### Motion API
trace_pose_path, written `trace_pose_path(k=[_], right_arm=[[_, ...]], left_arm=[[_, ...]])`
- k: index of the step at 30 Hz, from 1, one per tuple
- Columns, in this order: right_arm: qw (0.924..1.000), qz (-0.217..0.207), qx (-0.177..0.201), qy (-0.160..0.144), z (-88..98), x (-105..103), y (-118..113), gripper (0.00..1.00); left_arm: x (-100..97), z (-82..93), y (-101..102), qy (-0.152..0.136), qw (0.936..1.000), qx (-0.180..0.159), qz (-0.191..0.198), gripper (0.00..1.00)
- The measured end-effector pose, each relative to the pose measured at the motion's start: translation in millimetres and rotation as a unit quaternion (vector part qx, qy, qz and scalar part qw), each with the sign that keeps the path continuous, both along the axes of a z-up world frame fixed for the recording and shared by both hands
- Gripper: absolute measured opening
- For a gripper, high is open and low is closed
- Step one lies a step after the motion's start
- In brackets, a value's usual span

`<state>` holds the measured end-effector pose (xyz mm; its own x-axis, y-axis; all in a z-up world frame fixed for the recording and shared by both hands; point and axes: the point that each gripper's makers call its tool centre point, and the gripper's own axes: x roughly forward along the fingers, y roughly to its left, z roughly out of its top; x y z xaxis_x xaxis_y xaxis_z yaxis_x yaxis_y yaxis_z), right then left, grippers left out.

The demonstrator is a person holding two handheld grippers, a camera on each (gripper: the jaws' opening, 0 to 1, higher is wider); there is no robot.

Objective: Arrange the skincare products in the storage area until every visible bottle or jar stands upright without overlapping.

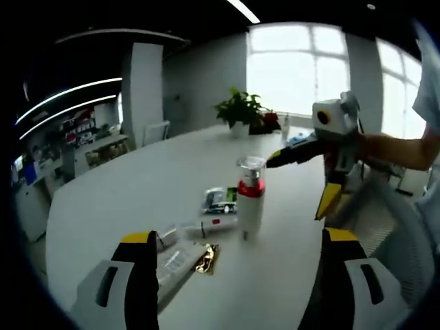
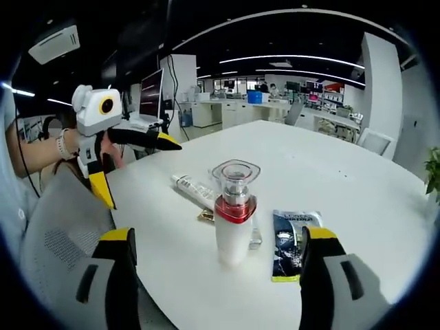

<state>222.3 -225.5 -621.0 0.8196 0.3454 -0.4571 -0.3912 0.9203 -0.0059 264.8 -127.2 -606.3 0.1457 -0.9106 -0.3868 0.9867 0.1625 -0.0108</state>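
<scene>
A white pump bottle point(image 1: 251, 201) with a red band and clear cap stands upright on the white table point(image 1: 124, 199). It is also in the right gripper view, as the bottle point(image 2: 234, 223) between and beyond my jaws. Beside it lie a dark sachet point(image 1: 220, 199), a white tube point(image 1: 206, 225) and a gold packet point(image 1: 206, 258). From the other side I see the tube point(image 2: 196, 189) and the sachet point(image 2: 292, 251) flat on the table. My left gripper point(image 1: 239, 236) is open and empty short of the bottle. My right gripper point(image 2: 218, 236) is open too, facing it; its jaws point(image 1: 297, 187) are spread wide.
A potted plant point(image 1: 239, 110) stands at the table's far edge by the window. A grey mesh chair point(image 2: 55, 234) is at the table's edge beside the person's arm. Desks and screens fill the office behind. The left gripper point(image 2: 143, 174) hangs above the table edge.
</scene>
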Motion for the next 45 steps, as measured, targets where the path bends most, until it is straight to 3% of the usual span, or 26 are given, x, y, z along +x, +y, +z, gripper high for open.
trace_pose_path(k=[10,14,24,30,34,41,45], right_arm=[[0.9997,-0.022,-0.006,-0.004,4.7,-7,-1,1.00],[0.9998,-0.019,-0.011,-0.001,2.1,-10,4,1.00],[0.9995,-0.027,-0.017,0.003,2.6,-13,4,1.00],[0.9992,-0.027,-0.031,0.000,5.6,-13,5,1.00],[0.9986,-0.029,-0.044,0.003,3.6,-11,4,1.00],[0.9981,-0.037,-0.049,0.000,2.4,-7,-2,1.00],[0.9982,-0.040,-0.044,0.009,-2.6,-8,-3,1.00]], left_arm=[[-7.8,-10.1,16,0.003,0.9991,0.043,0.004,0.97],[-8.4,-11.7,21,-0.011,0.9990,0.043,0.008,0.97],[-9.3,-13.4,29,-0.009,0.9989,0.044,0.011,0.97],[0.8,-11.2,31,-0.041,0.9980,0.041,0.025,0.97],[4.9,-7.6,30,-0.041,0.9984,0.032,0.023,0.97],[14.0,-28.4,34,-0.041,0.9953,0.085,0.020,0.97],[24.4,-29.8,32,-0.056,0.9946,0.084,0.023,0.97]])
